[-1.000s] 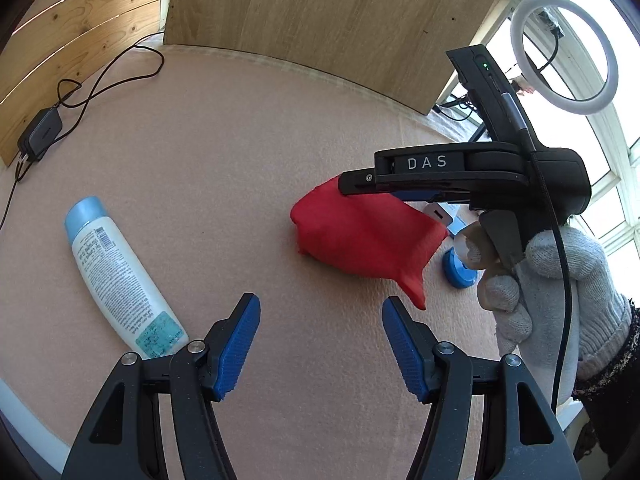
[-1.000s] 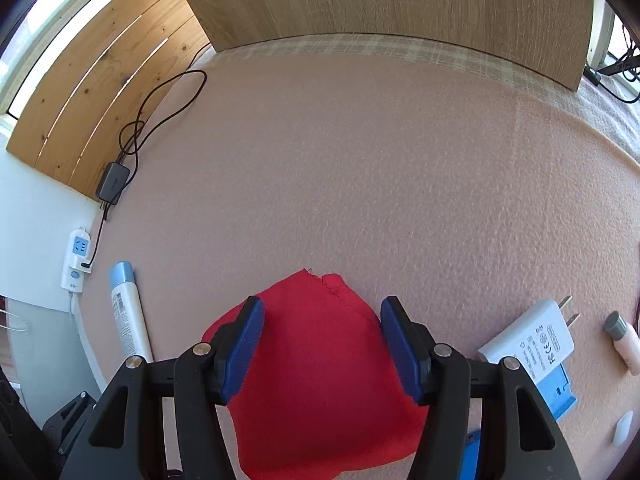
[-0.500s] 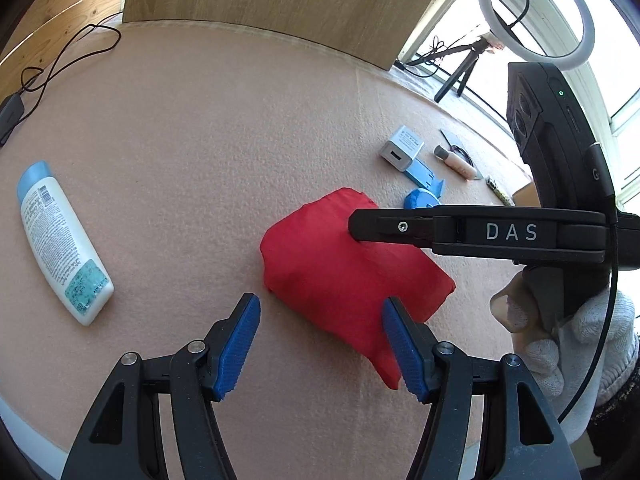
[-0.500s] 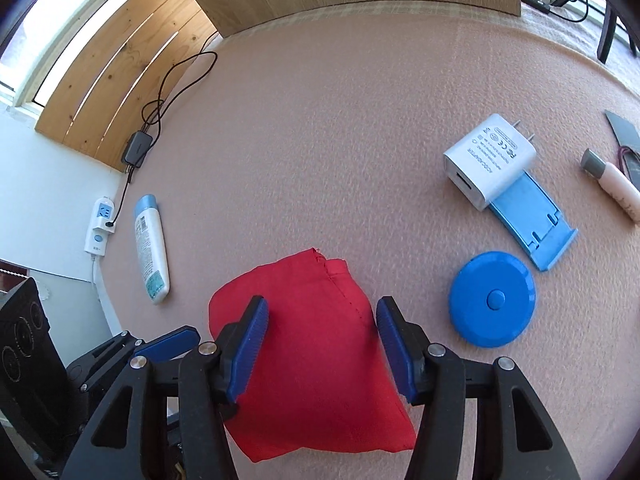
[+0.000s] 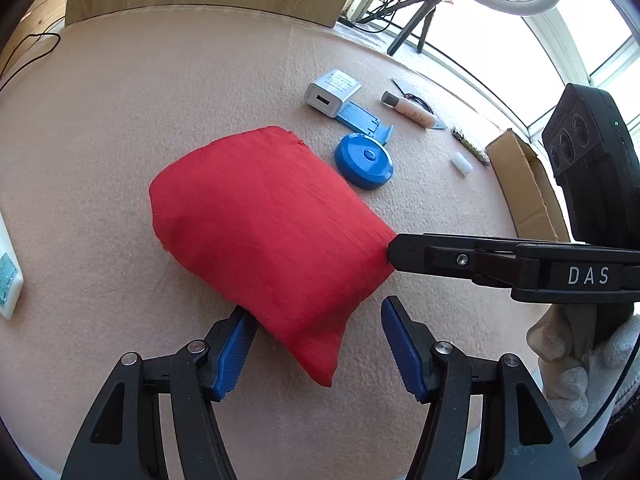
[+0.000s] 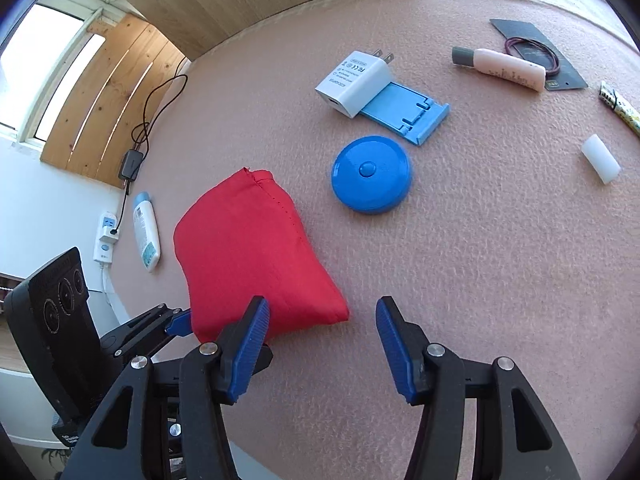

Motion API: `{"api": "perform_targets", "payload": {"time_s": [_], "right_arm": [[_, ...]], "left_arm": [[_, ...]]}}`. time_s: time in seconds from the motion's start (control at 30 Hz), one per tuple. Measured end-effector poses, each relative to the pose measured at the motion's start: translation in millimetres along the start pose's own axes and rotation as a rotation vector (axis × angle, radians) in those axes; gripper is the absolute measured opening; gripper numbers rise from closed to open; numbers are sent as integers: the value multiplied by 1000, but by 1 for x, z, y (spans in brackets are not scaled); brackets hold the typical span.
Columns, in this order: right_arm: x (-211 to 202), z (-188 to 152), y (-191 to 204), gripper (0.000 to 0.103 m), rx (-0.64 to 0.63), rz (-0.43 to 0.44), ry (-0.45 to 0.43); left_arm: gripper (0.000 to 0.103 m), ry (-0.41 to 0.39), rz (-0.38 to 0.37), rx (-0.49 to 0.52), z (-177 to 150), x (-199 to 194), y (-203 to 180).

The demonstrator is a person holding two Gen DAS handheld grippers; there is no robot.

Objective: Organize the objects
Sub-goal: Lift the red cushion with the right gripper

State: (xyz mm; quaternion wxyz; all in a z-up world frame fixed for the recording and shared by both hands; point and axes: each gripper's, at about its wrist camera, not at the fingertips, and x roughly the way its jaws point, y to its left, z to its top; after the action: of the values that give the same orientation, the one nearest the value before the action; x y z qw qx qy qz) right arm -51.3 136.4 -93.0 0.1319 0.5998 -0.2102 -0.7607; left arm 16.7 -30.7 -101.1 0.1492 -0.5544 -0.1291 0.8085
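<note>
A red cloth pouch (image 5: 264,224) lies on the pink felt table (image 5: 120,120). Its near corner sits between the blue fingers of my left gripper (image 5: 318,350), which is open and grips nothing. My right gripper (image 6: 320,340) is open too. Its left finger (image 6: 248,340) rests at the pouch's (image 6: 248,252) near edge, and nothing is between the pads. In the left wrist view, the right gripper's tip (image 5: 400,252) meets the pouch's right side, held by a gloved hand (image 5: 580,360).
Beyond the pouch lie a blue round tape measure (image 6: 370,176), a white charger (image 6: 354,80), a blue phone stand (image 6: 408,114), a pink tube (image 6: 500,68) and a small white block (image 6: 600,158). A white lotion bottle (image 6: 146,232) lies left. A cardboard box (image 5: 524,184) stands right.
My left gripper has closed in on the pouch, whose near corner now sits between its fingers. My right gripper has drawn back from over the pouch to its right edge.
</note>
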Motion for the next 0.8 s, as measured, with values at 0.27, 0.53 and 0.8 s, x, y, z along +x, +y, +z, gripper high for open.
{"api": "perform_targets", "payload": {"time_s": [0.27, 0.53, 0.8], "right_arm": [[-14, 24, 16, 56, -52, 25, -68], [19, 42, 41, 57, -96, 33, 22], [41, 45, 39, 57, -55, 71, 80]], "left_arm": [[67, -34, 19, -32, 7, -16, 5], [76, -57, -5, -86, 16, -28, 28], [76, -42, 5, -94, 29, -19, 38]]}}
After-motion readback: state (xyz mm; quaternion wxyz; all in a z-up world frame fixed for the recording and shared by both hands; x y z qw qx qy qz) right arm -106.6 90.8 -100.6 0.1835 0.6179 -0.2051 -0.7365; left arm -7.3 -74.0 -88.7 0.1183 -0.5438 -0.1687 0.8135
